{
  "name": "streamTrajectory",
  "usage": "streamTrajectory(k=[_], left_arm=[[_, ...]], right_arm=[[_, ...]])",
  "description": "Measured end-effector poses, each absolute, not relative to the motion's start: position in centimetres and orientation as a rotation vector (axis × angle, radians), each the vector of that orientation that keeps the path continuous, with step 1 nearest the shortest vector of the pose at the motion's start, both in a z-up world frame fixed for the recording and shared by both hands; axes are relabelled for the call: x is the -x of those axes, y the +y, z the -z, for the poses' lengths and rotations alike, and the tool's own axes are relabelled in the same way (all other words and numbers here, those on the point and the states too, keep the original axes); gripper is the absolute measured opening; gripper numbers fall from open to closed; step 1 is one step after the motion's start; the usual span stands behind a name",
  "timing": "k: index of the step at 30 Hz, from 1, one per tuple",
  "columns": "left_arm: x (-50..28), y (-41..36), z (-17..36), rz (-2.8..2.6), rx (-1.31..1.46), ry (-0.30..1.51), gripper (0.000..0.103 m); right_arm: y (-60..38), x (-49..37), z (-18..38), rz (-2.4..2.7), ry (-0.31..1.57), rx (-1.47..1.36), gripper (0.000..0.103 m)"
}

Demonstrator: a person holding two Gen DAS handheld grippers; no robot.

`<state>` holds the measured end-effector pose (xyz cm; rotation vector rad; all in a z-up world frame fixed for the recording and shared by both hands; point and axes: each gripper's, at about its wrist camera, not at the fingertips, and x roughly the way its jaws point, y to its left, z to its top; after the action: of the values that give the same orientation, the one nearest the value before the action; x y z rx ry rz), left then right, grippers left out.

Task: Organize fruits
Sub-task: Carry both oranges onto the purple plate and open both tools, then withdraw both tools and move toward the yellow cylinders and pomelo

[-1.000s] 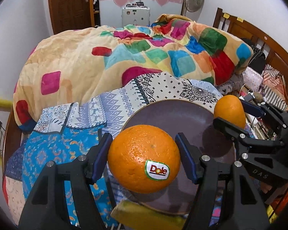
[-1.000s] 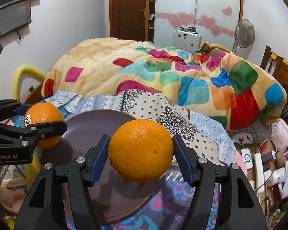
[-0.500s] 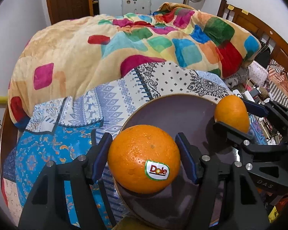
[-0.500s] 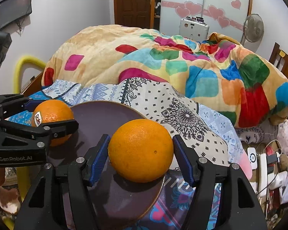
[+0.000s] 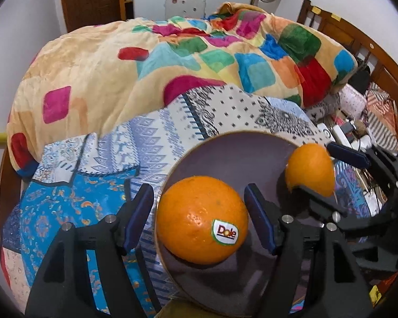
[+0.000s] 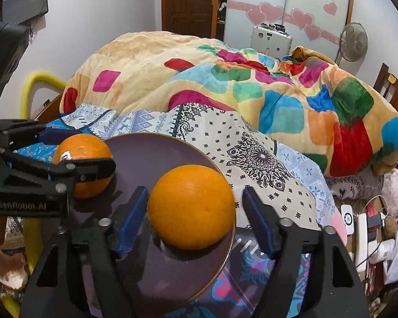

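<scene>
Resting between opening gripper [image 5: 200, 218], orange [image 5: 201, 220], plate [image 5: 236, 156]

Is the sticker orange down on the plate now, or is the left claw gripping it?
On the plate. The sticker orange sits on the plate; the left claw is opening, with gaps showing at both pads.

My 2 wrist cameras both look steeply down, close over the round purple plate [image 5: 233, 156] [image 6: 156, 153] on the bed; each shows both oranges, and the opposite gripper at its edge.
</scene>
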<state>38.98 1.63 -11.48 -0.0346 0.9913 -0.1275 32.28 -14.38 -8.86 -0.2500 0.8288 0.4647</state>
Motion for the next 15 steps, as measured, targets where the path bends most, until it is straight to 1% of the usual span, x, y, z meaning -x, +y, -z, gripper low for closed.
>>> streamTrajectory(k=[8,15], left_arm=[[-36.3,3.2,9.0,0.097,0.044,0.934,0.071],[-31.1,4.4,6.7,0.051,0.018,0.877,0.071]], right_arm=[[-15.3,-30.4,6.9,-0.454,0.778,0.234,0.075],[-16.2,-26.7,4.2,-0.444,0.715,0.231,0.075]])
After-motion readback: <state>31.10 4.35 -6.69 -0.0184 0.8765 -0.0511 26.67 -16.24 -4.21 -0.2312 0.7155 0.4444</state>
